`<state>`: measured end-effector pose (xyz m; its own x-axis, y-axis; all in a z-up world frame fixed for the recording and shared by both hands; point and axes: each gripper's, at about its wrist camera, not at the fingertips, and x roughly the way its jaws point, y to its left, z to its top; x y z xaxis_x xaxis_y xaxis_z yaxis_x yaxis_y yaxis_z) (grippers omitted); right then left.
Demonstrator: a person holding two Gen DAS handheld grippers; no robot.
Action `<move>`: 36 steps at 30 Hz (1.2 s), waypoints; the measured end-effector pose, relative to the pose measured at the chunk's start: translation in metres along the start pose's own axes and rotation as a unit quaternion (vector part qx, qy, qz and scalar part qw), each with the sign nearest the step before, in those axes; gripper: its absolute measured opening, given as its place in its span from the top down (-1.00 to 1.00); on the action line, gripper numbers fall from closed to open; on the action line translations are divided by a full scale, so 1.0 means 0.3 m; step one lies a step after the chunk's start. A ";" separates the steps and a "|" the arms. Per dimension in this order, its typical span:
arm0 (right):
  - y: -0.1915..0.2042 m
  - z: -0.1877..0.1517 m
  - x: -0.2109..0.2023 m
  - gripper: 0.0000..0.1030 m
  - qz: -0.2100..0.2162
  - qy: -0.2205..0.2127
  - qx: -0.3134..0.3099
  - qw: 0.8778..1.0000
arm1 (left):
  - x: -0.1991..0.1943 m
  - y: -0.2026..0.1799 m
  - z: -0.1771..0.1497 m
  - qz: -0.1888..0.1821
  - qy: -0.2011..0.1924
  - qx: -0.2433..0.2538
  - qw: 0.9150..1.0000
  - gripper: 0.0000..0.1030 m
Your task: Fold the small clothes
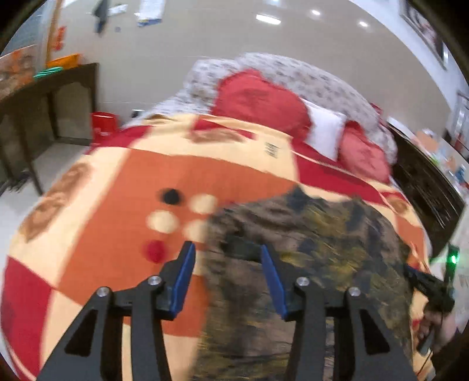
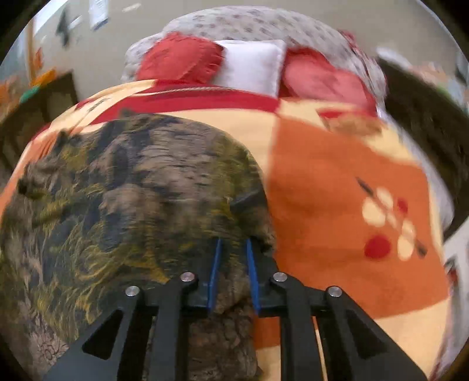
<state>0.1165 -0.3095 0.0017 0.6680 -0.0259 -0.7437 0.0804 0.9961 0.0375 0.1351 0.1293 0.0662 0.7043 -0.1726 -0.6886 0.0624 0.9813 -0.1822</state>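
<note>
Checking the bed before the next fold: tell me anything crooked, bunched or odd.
The brown and yellow garment lies rumpled on the checked blanket, not flat. Its near right edge is bunched up between the right tongs. The left tongs are open over its left edge. Nothing looks damaged.

Home bedroom. Bed (image 1: 123,187) under patchwork blanket in orange, cream, red. Red cushions (image 1: 258,99) and white pillow (image 1: 325,132) stacked at head against grey patterned bedding (image 2: 249,23). Dark wooden sideboard (image 1: 44,108) along plain wall, orange and green plastic ware (image 1: 63,62) on top. Red plastic stool (image 1: 102,123) on pale tiled floor. Framed picture (image 1: 425,29) on wall, papers pinned up.
</note>
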 end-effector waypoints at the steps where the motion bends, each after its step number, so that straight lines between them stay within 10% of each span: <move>1: 0.001 -0.001 -0.013 0.62 -0.007 -0.001 -0.003 1.000 | 0.019 -0.034 -0.011 -0.007 0.008 0.010 1.000 0.12; 10: 0.070 -0.099 -0.147 0.62 0.065 -0.033 -0.012 0.997 | 0.214 -0.106 -0.168 0.073 0.051 0.071 0.993 0.11; 15: 0.077 -0.208 -0.089 0.66 0.053 -0.037 -0.031 0.997 | 0.233 0.003 -0.215 0.069 0.050 0.019 0.996 -0.43; 21: 0.104 -0.138 -0.104 0.58 0.057 0.016 -0.054 0.997 | 0.249 -0.012 -0.221 0.084 0.044 0.024 0.995 -0.50; 25: 0.044 0.010 -0.143 0.59 0.021 -0.029 0.013 0.999 | 0.246 -0.001 -0.218 0.082 0.042 0.019 0.996 -0.51; 30: 0.073 0.101 0.076 0.66 0.035 0.036 -0.020 0.999 | 0.243 0.006 -0.218 0.079 0.041 0.015 0.996 -0.52; 36: 0.019 0.068 0.090 0.30 0.044 0.009 0.031 0.998 | 0.241 0.011 -0.219 0.081 0.041 0.013 0.996 -0.53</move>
<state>0.1501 -0.3063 -0.0045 0.6611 0.0642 -0.7475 0.0681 0.9871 0.1450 0.1399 0.1145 -0.0303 0.6473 -0.0170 -0.7621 -0.0289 0.9985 -0.0468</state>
